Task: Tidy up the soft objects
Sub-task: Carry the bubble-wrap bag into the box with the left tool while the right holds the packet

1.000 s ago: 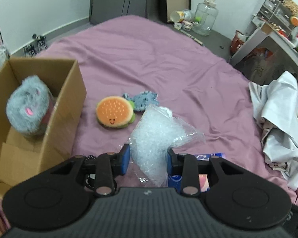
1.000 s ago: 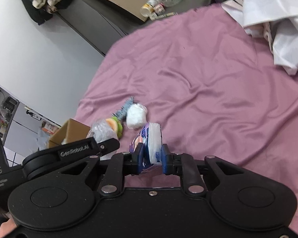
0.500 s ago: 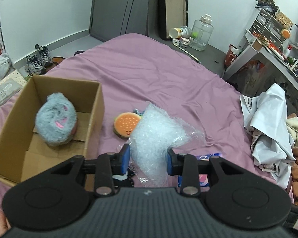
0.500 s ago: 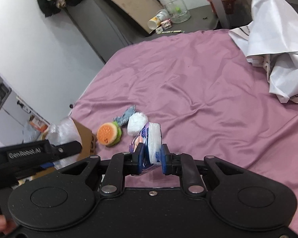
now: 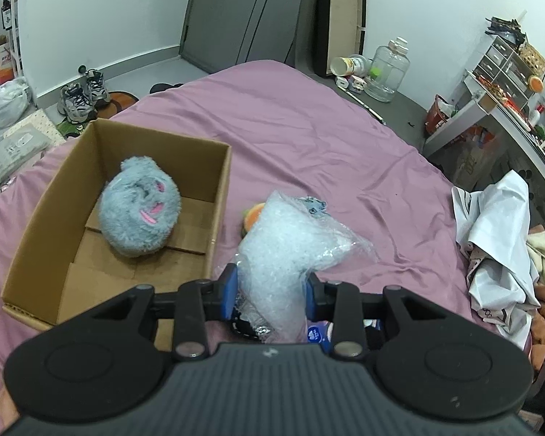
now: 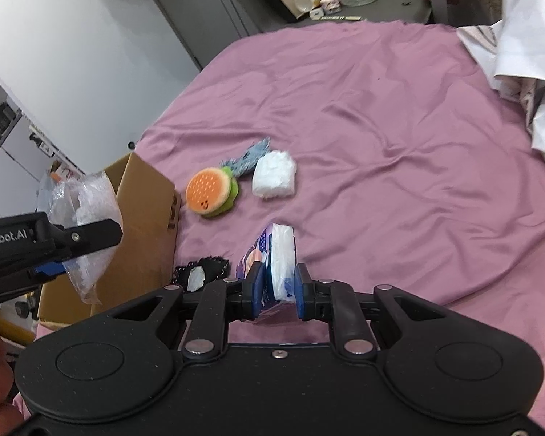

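Purple bedsheet (image 6: pixel 399 116) covers the bed where everything lies. The left gripper (image 5: pixel 270 292) is clamped on a crumpled bag of bubble wrap (image 5: pixel 287 250), held in the air just beside the right wall of an open cardboard box (image 5: pixel 218 196). Inside the box a fluffy grey-blue plush (image 5: pixel 140 207) with pink marks rests against the far corner. The right gripper (image 6: pixel 279 290) is closed on a small tissue pack (image 6: pixel 278 254), gripped by its flat sides and standing on edge above the sheet. In the right wrist view a burger plush (image 6: pixel 209 192) lies near the box's corner, with a blue knitted toy (image 6: pixel 247 156) behind it and a white wrapped bundle (image 6: pixel 274 174) just beside both. A black lacy item (image 6: pixel 203 272) sits on the sheet close to the box. White crumpled cloth (image 5: pixel 497 232) is heaped at the bed's right edge.
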### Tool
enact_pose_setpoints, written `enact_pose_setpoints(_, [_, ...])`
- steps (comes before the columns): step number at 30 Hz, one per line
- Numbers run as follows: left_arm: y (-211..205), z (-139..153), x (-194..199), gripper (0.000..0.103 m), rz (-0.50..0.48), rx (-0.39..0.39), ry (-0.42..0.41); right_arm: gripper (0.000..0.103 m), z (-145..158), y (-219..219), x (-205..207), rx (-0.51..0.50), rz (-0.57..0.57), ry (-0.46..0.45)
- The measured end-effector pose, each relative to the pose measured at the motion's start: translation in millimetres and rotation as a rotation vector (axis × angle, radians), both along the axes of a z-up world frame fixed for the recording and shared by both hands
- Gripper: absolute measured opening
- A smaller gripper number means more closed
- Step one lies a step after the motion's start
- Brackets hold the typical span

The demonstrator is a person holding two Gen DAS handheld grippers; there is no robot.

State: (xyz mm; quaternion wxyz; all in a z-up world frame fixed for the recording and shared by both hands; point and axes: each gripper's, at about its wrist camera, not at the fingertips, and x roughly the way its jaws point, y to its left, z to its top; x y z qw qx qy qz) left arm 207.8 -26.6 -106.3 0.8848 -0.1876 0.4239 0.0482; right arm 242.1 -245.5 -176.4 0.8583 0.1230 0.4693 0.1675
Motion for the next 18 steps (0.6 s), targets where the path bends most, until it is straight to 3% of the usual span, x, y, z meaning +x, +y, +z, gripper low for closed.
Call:
enact_pose_setpoints(7, [19.6, -3.4, 1.5, 0.034, 0.022, -0.033, 0.000, 0.018, -0.4, 13.4, 1.1, 0.020, 0.031, -0.002])
enact_pose_setpoints(18, [57.0, 9.7, -1.3, 0.035, 0.051, -0.028, -0.026, 0.018, 27.8, 16.4, 6.7, 0.069, -0.002, -0.082])
